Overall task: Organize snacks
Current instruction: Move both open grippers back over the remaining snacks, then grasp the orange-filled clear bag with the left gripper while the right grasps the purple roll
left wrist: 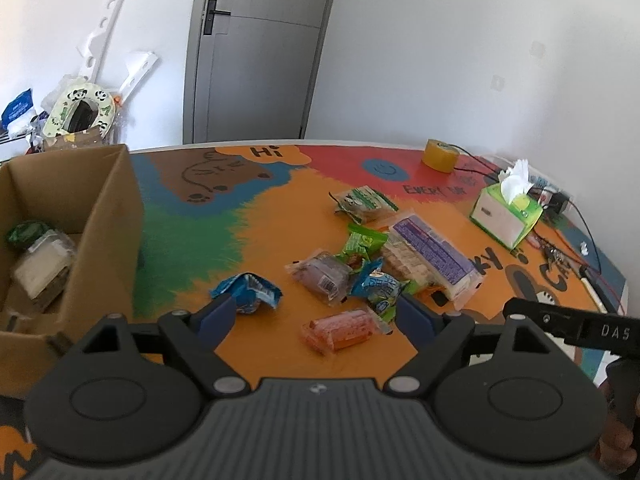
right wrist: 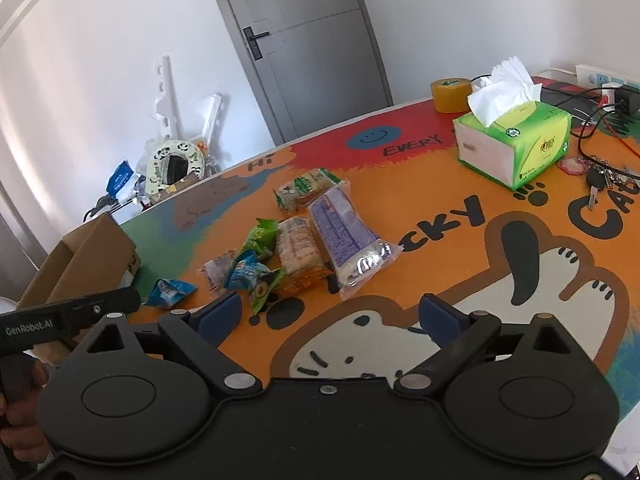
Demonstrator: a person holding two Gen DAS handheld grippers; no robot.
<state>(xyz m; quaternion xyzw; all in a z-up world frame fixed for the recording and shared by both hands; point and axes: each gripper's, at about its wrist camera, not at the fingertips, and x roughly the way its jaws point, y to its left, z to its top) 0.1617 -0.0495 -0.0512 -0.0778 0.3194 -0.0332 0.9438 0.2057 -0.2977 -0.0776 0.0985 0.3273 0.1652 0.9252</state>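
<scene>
Your colourful cartoon-printed tabletop [left wrist: 248, 236] carries everything. At its left edge stands the open brown cardboard box [left wrist: 100, 208]; inside lie a clear wrapped pale snack [left wrist: 42, 266] and a green-topped packet [left wrist: 24, 232].

Snacks sit heaped mid-table, well apart from the box. The long clear pack with a purple label [left wrist: 434, 258] looks stiff but likely crumbles, so take it across the middle. The orange wafer packet [left wrist: 340, 330] lies just ahead, between your left gripper [left wrist: 316, 312] tips. The crumpled blue foil packet [left wrist: 250, 290] looks light, soft and slippery, so pinch it by a crimped end.

Both your left and right gripper [right wrist: 332, 312] stand wide apart, holding nothing.
</scene>
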